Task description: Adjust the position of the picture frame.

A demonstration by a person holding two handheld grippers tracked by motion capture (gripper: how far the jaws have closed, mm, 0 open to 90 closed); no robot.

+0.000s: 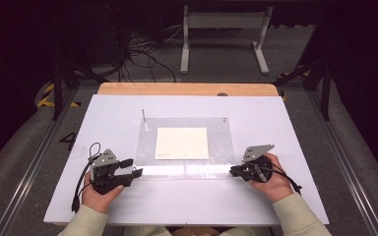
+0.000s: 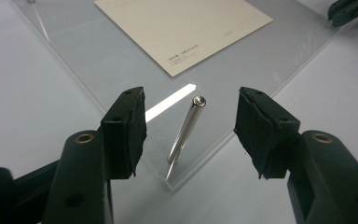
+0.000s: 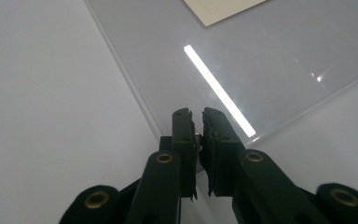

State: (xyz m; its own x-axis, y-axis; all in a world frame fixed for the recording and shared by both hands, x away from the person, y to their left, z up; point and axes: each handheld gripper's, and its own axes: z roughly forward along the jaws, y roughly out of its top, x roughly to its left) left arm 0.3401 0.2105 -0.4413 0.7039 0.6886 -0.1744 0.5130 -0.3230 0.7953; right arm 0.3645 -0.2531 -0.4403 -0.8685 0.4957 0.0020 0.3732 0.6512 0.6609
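Table [image 1: 128, 206] white, floor [image 1: 216, 59] grey.

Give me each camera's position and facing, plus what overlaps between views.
High view: above the person's side, looking forward and down on the white table; both hands, left gripper and right gripper show.
Left gripper view: rides the left gripper, looking between open jaws at a standing metal pin on the clear sheet's corner.
Right gripper view: rides the right gripper, jaws nearly closed on something small and metallic, at another sheet corner.
Shared: clear sheet and paper card appear in all three.
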